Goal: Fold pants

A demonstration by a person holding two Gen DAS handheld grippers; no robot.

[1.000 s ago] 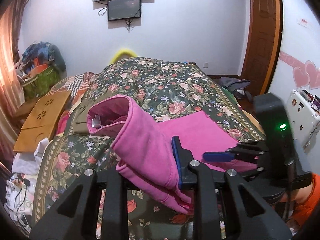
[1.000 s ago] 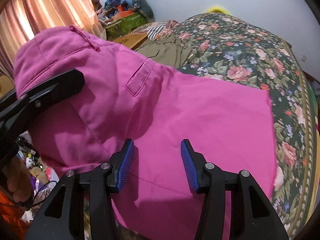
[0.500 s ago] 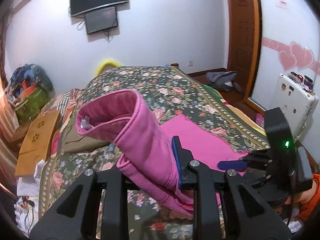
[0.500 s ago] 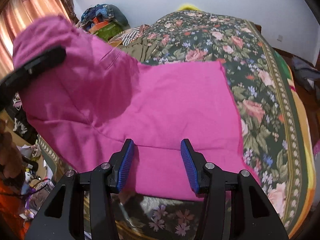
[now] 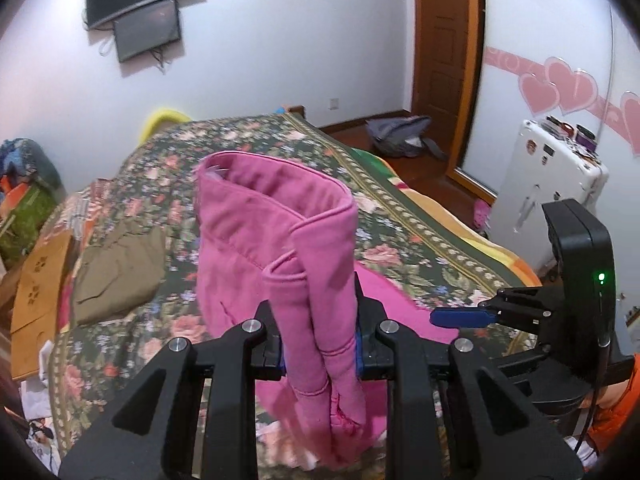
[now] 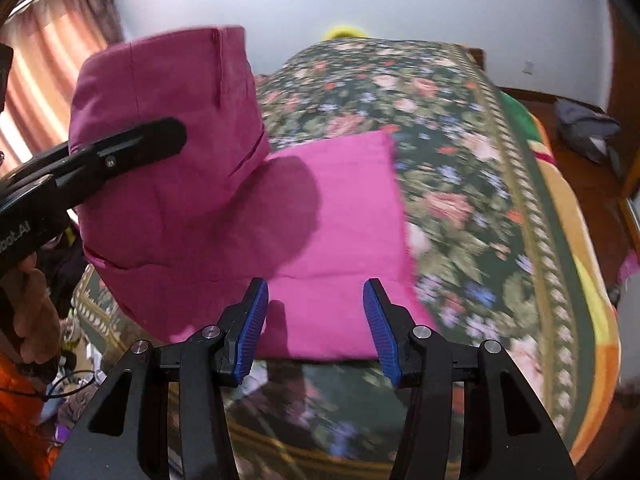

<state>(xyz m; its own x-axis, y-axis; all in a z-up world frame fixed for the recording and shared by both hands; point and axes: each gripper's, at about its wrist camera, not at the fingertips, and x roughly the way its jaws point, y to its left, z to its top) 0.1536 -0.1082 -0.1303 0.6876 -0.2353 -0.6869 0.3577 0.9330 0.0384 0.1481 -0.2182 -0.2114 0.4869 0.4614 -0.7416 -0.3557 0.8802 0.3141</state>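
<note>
the left tool (image 5: 320,344) is clamped on a bunched edge of the bright pink cotton pants (image 5: 276,240), lifting that part upright above the bed with the dark floral bedspread (image 5: 400,240). the right tool (image 6: 316,324) hangs with its blue-padded jaws wide apart, holding nothing, over the flat part of the pants near the bed's near edge. an olive-brown folded garment (image 5: 120,268) lies further left

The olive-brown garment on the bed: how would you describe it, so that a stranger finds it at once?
Start from the floral bedspread covering the bed. The olive-brown garment lies crumpled near its left edge, beside a wooden board. Unlike the pink pants, it is dull, flat on the bed, and no fingers hold it.
</note>
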